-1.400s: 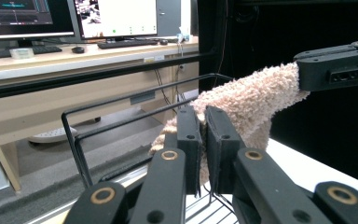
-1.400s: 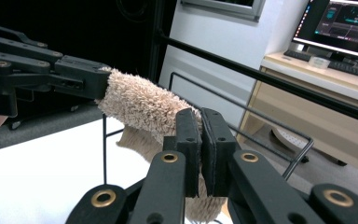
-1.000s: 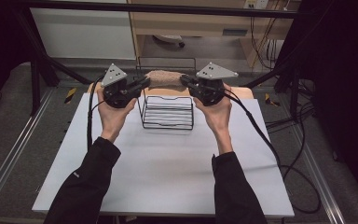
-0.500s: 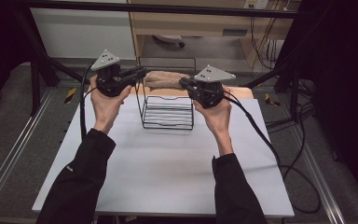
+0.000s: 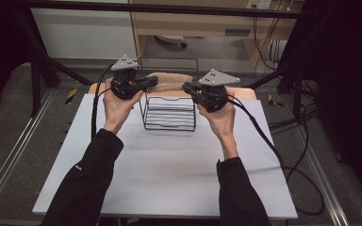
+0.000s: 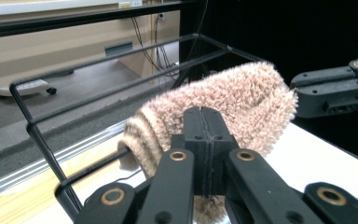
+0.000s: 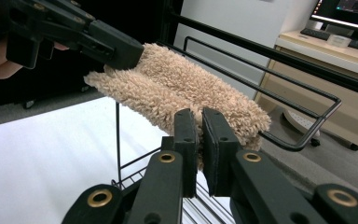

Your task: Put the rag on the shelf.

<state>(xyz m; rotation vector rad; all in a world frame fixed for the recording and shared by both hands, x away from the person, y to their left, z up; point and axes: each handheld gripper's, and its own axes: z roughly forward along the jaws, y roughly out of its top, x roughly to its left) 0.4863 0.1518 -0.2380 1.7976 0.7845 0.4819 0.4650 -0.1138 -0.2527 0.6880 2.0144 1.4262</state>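
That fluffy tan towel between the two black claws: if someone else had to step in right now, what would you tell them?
Left gripper: shut on one end of the towel.
Right gripper: pinching the other end, jaws nearly shut.
The towel is held stretched above the black wire rack, along its top back rails, on the white table.
Done: the towel is gripped at both ends.
Left, probably: settle it over a rail, then release; whether it already rests there is unclear.

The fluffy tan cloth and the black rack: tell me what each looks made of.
Tan cloth: it looks like soft plush or terry textile, matte, with a dense shaggy pile and a folded edge showing ribbed layers; the exact fibre can't be told.
Black rack: probably thin metal wire, painted or coated black, judging by its slim rigid rods, bent corners and slight sheen.
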